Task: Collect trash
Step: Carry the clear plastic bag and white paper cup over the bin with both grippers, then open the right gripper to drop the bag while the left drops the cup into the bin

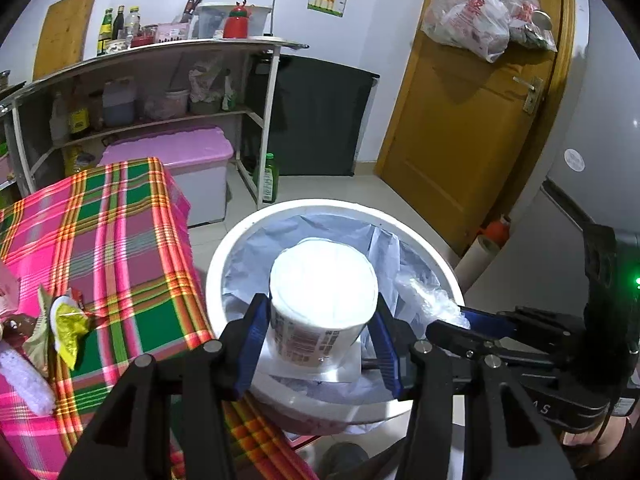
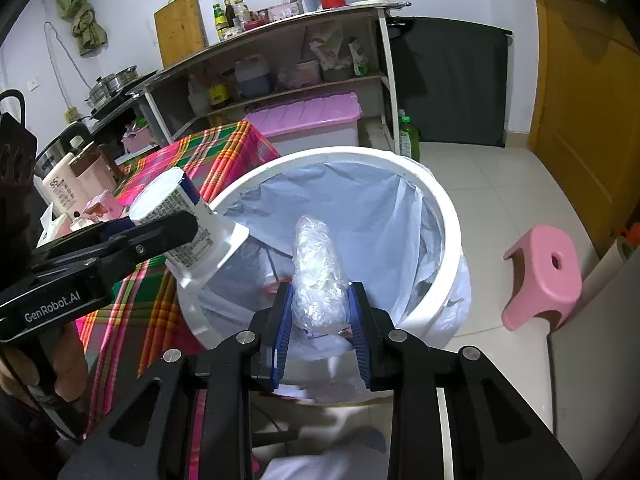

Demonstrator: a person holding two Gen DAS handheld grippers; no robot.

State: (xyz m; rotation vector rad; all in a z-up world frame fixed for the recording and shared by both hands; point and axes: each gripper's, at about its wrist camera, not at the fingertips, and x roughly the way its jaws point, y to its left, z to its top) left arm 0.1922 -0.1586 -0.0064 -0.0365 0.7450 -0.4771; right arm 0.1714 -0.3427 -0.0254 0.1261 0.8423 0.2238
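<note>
Gripping cup, left tool.

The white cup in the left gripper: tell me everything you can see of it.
The cup is a white plastic tub that widens toward its mouth, with a printed label and barcode on its side and a blue patch near the base. The left gripper clamps it by its sides. It is tipped over, mouth pointing down into the bin, over the near rim by the table. Its inside is not visible.

A white printed cup, tipped mouth-down, is clamped above the lined white bin; a crumpled clear plastic wad is gripped over the bin's opening
</note>
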